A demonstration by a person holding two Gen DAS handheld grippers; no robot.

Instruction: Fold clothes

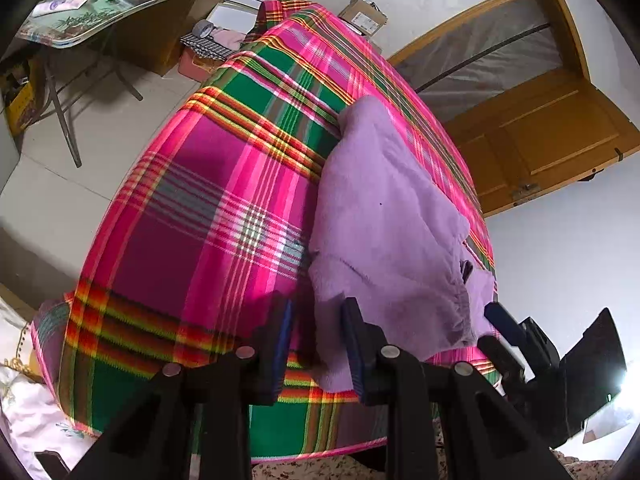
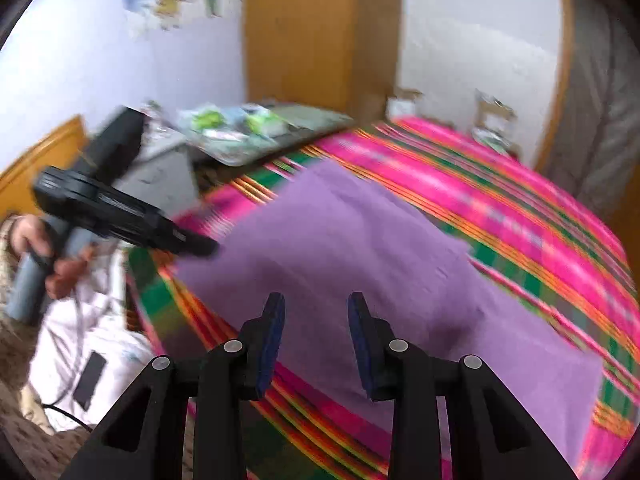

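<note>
A lilac fleece garment (image 1: 384, 216) lies on a pink-and-green plaid blanket (image 1: 208, 208) that covers what appears to be a bed. It stretches lengthwise along the blanket's right-hand side in the left wrist view, with a gathered, elasticated hem (image 1: 460, 312) at the near edge, close to the near right corner. It lies as a long, fairly tidy strip with a crease running along it, which would fit a garment already folded once as well as one merely laid out; the pictures do not settle which.

The left hand-held gripper (image 1: 316, 340) hovers at the near edge with its jaws standing apart. One blue pad (image 1: 354, 344) sits against the garment's near left corner, but nothing is pinched. The right hand-held gripper (image 2: 316, 340) also has its jaws spread and carries nothing. It is poised over the near end of the fleece, though its view is blurred, so whether it touches is unclear. A hand (image 2: 60, 268) grips the handle of the left tool in that view.

The fleece looks thick, soft and light. It would likely droop and bunch when lifted and would not hold a crisp edge. Its nap should grip the pads well rather than slip. The firmest holds appear to be the two near corners along the elasticated hem, where the layers are doubled, pinching through all layers so the underside does not trail on the blanket.
</note>
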